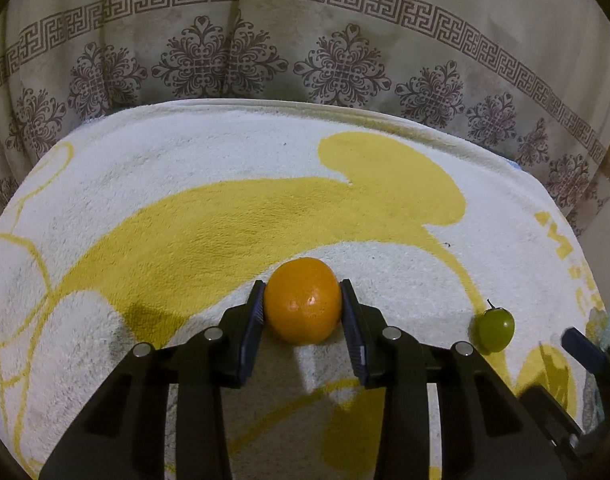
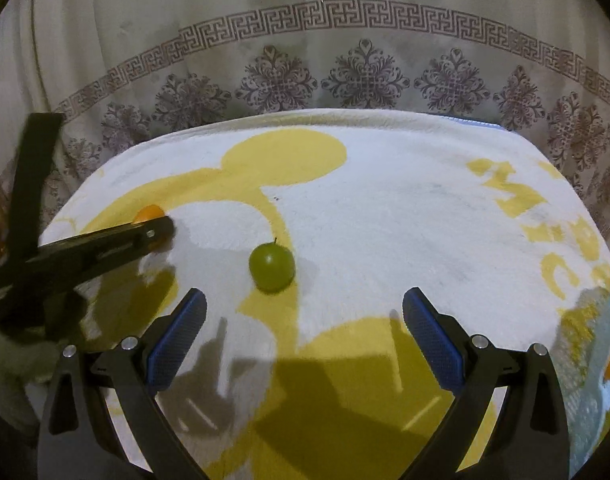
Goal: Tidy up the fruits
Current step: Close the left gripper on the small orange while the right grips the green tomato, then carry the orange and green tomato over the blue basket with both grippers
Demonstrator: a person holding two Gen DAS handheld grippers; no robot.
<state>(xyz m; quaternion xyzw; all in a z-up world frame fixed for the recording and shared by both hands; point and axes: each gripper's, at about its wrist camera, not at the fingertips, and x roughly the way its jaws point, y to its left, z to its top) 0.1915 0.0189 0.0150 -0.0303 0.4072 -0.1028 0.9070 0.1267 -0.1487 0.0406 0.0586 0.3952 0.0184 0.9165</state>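
Here, left tongs (image 1: 302, 300) tight on orange (image 1: 303, 302).

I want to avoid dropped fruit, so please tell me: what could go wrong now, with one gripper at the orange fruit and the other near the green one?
1. The left gripper holds the round orange fruit only at its sides; the smooth skin could slip when lifted.
2. The small green fruit with a stem lies ahead and left of centre of the open right gripper, so closing now may push it away.
3. The soft white-and-yellow towel may let it roll.
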